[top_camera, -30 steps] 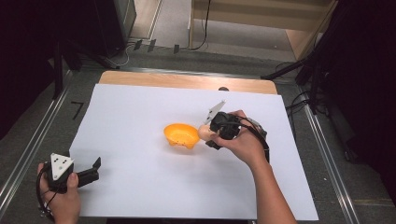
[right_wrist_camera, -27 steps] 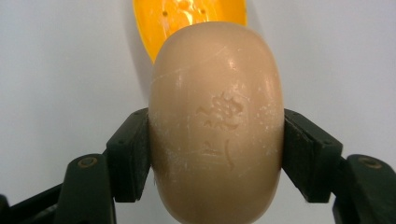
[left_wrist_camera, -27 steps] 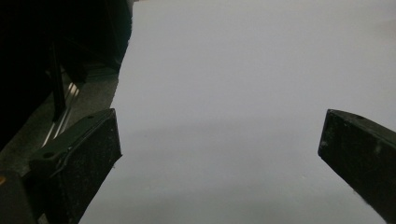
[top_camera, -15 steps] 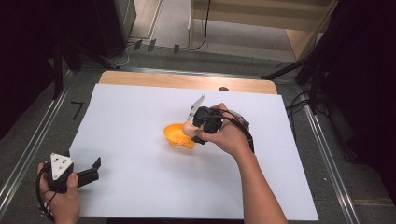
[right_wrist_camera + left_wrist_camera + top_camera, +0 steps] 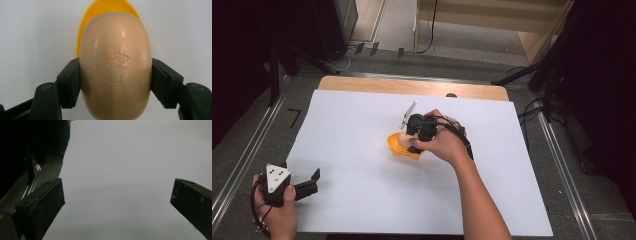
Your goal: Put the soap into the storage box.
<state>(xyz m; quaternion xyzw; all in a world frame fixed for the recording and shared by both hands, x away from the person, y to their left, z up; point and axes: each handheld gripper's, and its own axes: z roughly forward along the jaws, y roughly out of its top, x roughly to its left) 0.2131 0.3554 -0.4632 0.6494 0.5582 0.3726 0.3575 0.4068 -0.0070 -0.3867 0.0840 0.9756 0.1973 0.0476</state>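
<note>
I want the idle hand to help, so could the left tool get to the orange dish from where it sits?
Probably yes: the left tool stands open, with only bare white paper between it and the orange dish.

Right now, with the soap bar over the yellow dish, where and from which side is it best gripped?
Across its narrow middle, as the right gripper does: one jaw on each long flank of the soap bar, coming from above. The oval's sides are nearly flat there, while its ends curve away. That leaves the underside free to go into the yellow dish.

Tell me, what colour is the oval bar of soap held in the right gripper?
The oval soap bar is pale beige, with a stamped flower mark; the right gripper view shows it best.
</note>
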